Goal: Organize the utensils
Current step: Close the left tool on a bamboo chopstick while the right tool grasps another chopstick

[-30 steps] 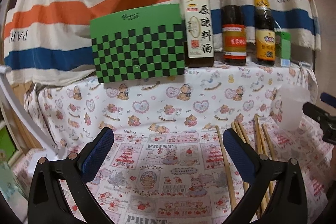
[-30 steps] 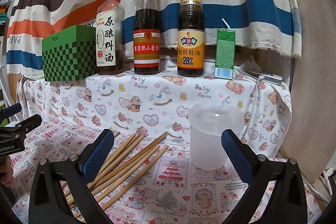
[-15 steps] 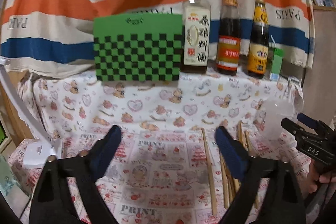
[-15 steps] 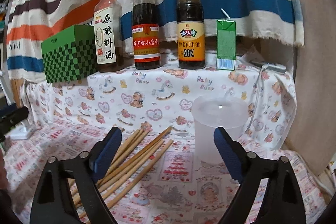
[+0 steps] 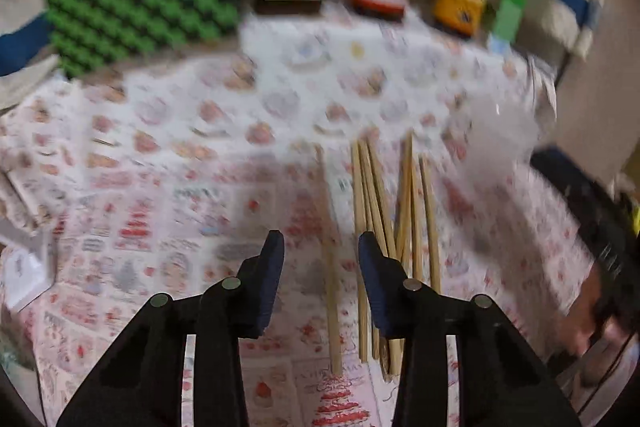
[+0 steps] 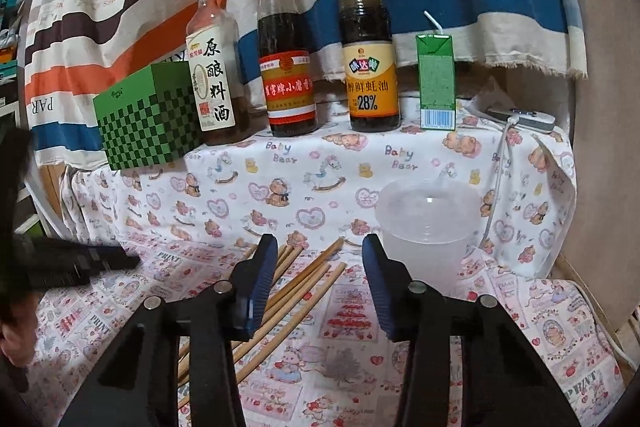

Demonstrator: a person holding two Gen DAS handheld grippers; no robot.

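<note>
An oyster sauce bottle [image 6: 370, 39] reads "28%"; the tablecloth [image 6: 400, 159] reads "Baby Bear". Both the left gripper [image 5: 321, 247] and right gripper [image 6: 319, 249] hover parted above chopsticks [image 6: 308, 279].

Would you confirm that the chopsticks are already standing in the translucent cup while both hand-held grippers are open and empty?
Not quite: the chopsticks are lying loose on the tablecloth beside the translucent cup, as the right wrist view shows. Both the left hand-held gripper and the right hand-held gripper are indeed open and empty.
</note>
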